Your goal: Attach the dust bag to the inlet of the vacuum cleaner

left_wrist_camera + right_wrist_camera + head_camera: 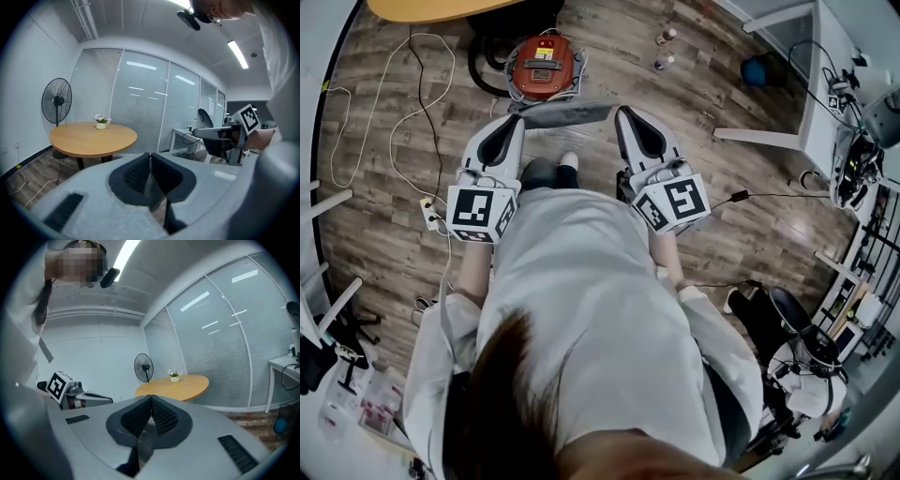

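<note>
Nearest, dark hair [511, 394] over a white coat [600, 309]. Beyond, on the near side of the vacuum [544, 67]: left gripper [517, 118] and right gripper [620, 111], each clamped tight on one end of the grey bag [567, 114], stretched level just short of the vacuum, apparently not touching. Pick-up seemingly done; left to do: bringing the bag to the inlet and seating it. Inlet itself not made out.

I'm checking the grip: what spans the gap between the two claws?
In the head view, a grey dust bag stretches from the left claw to the right claw, each shut on an end.
</note>
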The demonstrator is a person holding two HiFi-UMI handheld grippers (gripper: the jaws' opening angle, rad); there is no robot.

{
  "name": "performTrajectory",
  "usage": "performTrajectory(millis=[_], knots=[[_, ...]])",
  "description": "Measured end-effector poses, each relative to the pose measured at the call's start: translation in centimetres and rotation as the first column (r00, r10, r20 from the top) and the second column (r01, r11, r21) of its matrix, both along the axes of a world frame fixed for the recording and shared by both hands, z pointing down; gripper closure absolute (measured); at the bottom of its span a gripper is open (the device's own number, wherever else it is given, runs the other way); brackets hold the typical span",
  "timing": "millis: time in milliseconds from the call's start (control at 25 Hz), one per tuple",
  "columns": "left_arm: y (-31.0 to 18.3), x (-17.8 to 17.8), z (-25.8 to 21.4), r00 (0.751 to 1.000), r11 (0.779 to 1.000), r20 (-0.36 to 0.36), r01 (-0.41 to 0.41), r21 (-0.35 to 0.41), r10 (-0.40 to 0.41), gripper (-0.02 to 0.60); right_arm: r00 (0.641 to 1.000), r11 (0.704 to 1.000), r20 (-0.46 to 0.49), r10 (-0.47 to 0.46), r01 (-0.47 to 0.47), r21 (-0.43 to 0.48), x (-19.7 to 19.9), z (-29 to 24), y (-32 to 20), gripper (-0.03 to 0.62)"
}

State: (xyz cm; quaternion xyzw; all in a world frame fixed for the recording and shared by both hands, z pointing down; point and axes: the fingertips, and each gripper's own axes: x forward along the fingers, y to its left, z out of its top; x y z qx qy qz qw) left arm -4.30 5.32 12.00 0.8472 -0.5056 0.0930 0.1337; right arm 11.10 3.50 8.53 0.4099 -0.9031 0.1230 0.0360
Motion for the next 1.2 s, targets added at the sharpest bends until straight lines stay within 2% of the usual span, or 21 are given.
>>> performTrajectory(millis=[80,160,240,360,480,600,680,800,880,1000,1080,1200], knots=[[-0.3,0.6,0.1,1.000,1.000,0.010,-0.023,-0.004,0.023,0.555,0.997,0.999,-0.056,-0.043,0.045,0.027,-0.5,0.1,-0.1,0.589],[-0.5,1.0,0.2,0.998,0.999,0.023,-0.050,-0.008,0.050,0.555,0.985,0.994,-0.140,-0.096,0.103,0.044,-1.1,0.6,0.0,0.529],[-0.6,1.3,0.3,0.996,0.997,0.042,-0.083,-0.011,0.083,0.555,0.959,0.985,-0.242,-0.148,0.164,0.047,-1.8,1.5,0.2,0.483],[-0.4,1.7,0.5,0.986,0.989,0.078,-0.145,-0.016,0.146,0.555,0.905,0.967,-0.354,-0.237,0.254,0.002,-3.4,2.9,0.7,0.413],[0.0,2.0,0.9,0.966,0.975,0.131,-0.222,-0.020,0.223,0.555,0.847,0.942,-0.421,-0.325,0.327,-0.069,-4.9,4.6,1.3,0.391],[0.3,2.1,1.5,0.940,0.955,0.173,-0.294,-0.028,0.294,0.555,0.772,0.913,-0.494,-0.399,0.387,-0.133,-6.2,6.5,1.8,0.372],[0.5,2.1,2.0,0.923,0.942,0.192,-0.332,-0.035,0.333,0.555,0.724,0.893,-0.531,-0.440,0.416,-0.174,-6.9,7.7,2.1,0.372],[0.5,2.1,2.7,0.903,0.926,0.207,-0.376,-0.047,0.377,0.555,0.675,0.869,-0.555,-0.486,0.438,-0.229,-7.5,9.5,2.3,0.392],[0.4,2.0,3.4,0.888,0.913,0.214,-0.403,-0.058,0.406,0.555,0.651,0.856,-0.563,-0.509,0.450,-0.255,-7.8,10.6,2.4,0.429],[0.7,1.8,5.5,0.861,0.891,0.228,-0.442,-0.105,0.454,0.555,0.616,0.831,-0.567,-0.548,0.476,-0.286,-8.2,12.2,2.6,0.523],[0.8,1.7,7.4,0.833,0.869,0.246,-0.471,-0.153,0.495,0.555,0.586,0.814,-0.574,-0.572,0.491,-0.311,-8.3,13.6,2.6,0.550],[0.7,1.6,10.7,0.780,0.832,0.292,-0.502,-0.235,0.553,0.554,0.514,0.786,-0.610,-0.603,0.512,-0.345,-8.5,16.3,2.6,0.563]])
